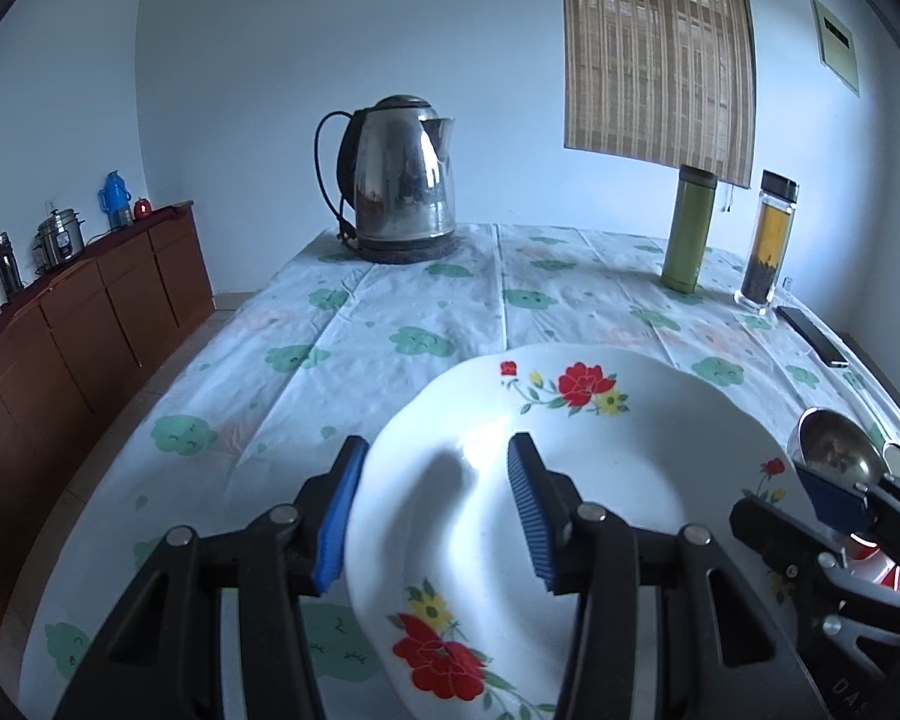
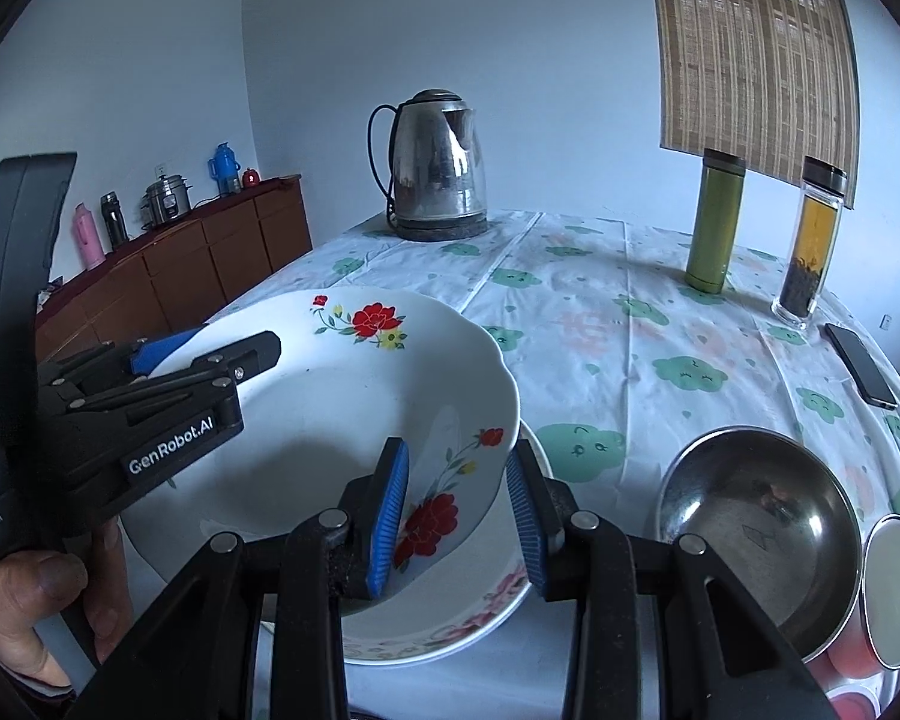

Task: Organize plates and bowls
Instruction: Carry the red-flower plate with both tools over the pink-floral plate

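Note:
A white deep plate with red flowers (image 1: 600, 480) (image 2: 330, 408) sits on top of another white plate with a pink floral rim (image 2: 486, 618). My left gripper (image 1: 435, 516) is open, its jaws straddling the plate's left rim; it also shows in the right wrist view (image 2: 204, 354). My right gripper (image 2: 457, 519) is open, straddling the plate's right rim; its blue pad shows in the left wrist view (image 1: 834, 498). A steel bowl (image 2: 756, 528) (image 1: 834, 444) stands right of the plates.
On the flowered tablecloth (image 2: 630, 360) stand a steel kettle (image 2: 438, 168), a green flask (image 2: 714, 222), a glass tea bottle (image 2: 810, 246) and a phone (image 2: 861, 369). A small round lid-like object (image 2: 894, 588) lies at the right edge. A wooden cabinet (image 1: 90, 312) stands left.

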Motion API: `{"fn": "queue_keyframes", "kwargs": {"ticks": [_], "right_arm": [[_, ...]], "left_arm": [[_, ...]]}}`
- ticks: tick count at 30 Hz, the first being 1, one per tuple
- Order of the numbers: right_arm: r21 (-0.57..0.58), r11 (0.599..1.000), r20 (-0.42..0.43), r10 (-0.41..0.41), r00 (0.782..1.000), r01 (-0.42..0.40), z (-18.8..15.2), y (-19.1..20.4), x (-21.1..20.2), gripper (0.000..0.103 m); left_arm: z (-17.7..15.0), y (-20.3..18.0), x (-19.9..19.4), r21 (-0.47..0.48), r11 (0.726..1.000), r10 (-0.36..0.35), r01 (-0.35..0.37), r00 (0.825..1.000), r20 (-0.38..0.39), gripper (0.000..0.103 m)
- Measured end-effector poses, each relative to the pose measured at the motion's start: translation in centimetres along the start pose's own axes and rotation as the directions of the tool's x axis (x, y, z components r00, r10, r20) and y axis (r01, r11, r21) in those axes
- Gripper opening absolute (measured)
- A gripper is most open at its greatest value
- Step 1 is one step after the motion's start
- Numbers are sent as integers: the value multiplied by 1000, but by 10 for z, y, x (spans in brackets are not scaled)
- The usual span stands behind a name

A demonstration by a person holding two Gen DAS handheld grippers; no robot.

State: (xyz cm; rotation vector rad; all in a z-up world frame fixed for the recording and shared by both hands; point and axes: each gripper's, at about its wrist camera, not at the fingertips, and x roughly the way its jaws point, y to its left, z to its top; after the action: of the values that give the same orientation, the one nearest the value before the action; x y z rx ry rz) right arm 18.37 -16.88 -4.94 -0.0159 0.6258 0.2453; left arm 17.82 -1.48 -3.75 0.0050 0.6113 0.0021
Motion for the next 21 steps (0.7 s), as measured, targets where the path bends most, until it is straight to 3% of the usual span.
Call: {"fn": "queue_keyframes", "kwargs": {"ticks": [21], "right_arm": [[17, 999, -14, -29, 1000, 29, -7, -11, 0, 37]], "left_arm": [[-6, -13, 4, 38, 999, -27, 27, 1000, -1, 46]]}}
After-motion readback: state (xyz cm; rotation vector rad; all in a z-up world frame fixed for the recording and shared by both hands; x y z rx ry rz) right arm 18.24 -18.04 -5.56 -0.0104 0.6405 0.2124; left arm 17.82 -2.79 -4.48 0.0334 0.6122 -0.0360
